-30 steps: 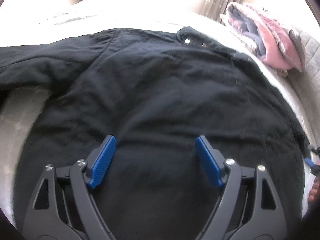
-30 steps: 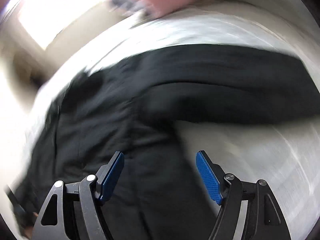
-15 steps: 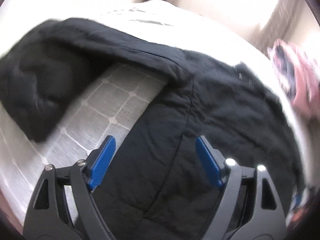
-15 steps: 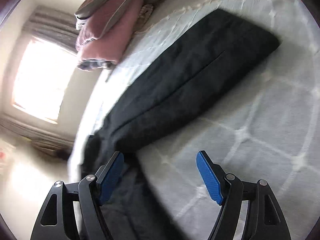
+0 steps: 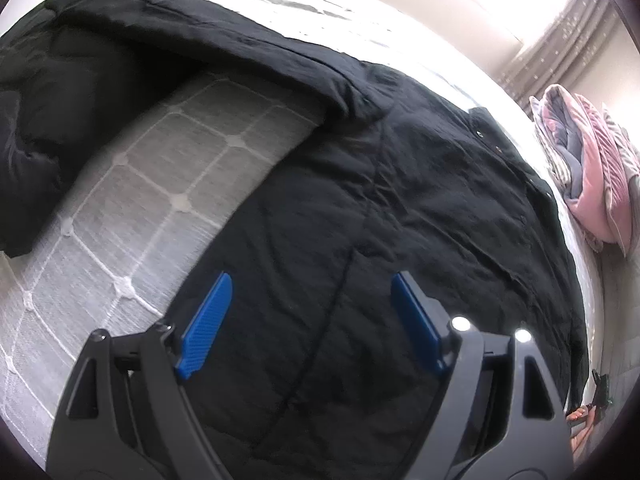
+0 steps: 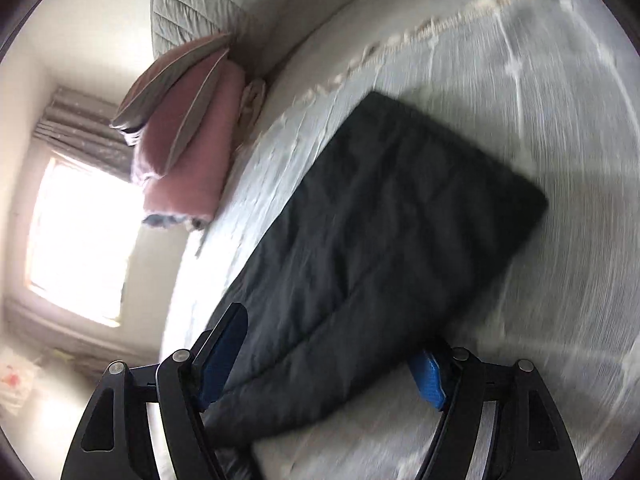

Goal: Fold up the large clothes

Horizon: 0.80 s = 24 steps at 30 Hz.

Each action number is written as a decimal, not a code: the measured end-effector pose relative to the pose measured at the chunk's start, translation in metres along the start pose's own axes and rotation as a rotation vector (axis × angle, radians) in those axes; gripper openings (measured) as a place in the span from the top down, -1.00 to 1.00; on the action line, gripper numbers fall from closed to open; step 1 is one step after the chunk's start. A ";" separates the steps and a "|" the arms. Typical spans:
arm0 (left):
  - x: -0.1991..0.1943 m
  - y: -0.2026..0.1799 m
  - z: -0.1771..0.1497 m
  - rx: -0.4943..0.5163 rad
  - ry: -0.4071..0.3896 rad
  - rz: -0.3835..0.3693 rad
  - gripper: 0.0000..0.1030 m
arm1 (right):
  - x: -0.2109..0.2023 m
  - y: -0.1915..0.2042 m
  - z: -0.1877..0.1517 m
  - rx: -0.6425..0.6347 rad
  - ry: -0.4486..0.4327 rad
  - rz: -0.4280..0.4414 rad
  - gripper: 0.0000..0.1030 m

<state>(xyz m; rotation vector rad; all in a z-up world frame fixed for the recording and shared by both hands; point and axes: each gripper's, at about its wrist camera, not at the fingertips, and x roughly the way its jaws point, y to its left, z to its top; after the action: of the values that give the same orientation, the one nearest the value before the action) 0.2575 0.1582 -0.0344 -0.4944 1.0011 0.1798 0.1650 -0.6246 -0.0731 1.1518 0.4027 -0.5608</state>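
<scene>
The left tongs (image 5: 308, 320) are hovering with their blue pads spread wide apart, gripping nothing, just above the body of a black padded jacket (image 5: 400, 220) that is lying spread over a bed (image 5: 160, 184) with a grey quilted cover. Ahead and to the left of these tongs, one sleeve (image 5: 60, 80) is stretching out and bending back. Far to their right, folded pink bedding (image 5: 592, 168) is sitting.

The right tongs (image 6: 328, 356) are also standing apart, with the jacket's other sleeve (image 6: 392, 240) passing between the two pads and running forward on the bed (image 6: 560, 100); whether the pads are touching the cloth I cannot tell. Pink bedding (image 6: 188, 140) is lying ahead to the left.
</scene>
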 end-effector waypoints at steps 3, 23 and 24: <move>0.001 0.008 0.003 -0.021 0.000 0.006 -0.60 | 0.010 0.007 0.008 0.001 -0.058 -0.030 0.26; -0.001 0.035 0.014 -0.106 0.023 -0.039 -0.60 | -0.041 0.138 0.053 -0.411 -0.233 -0.160 0.86; -0.002 0.035 0.014 -0.109 0.023 -0.043 -0.60 | -0.046 0.141 0.047 -0.433 -0.224 -0.125 0.86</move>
<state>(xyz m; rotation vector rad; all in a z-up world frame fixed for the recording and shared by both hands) 0.2544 0.1959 -0.0378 -0.6185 1.0062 0.1912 0.2143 -0.6168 0.0738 0.6437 0.3814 -0.6657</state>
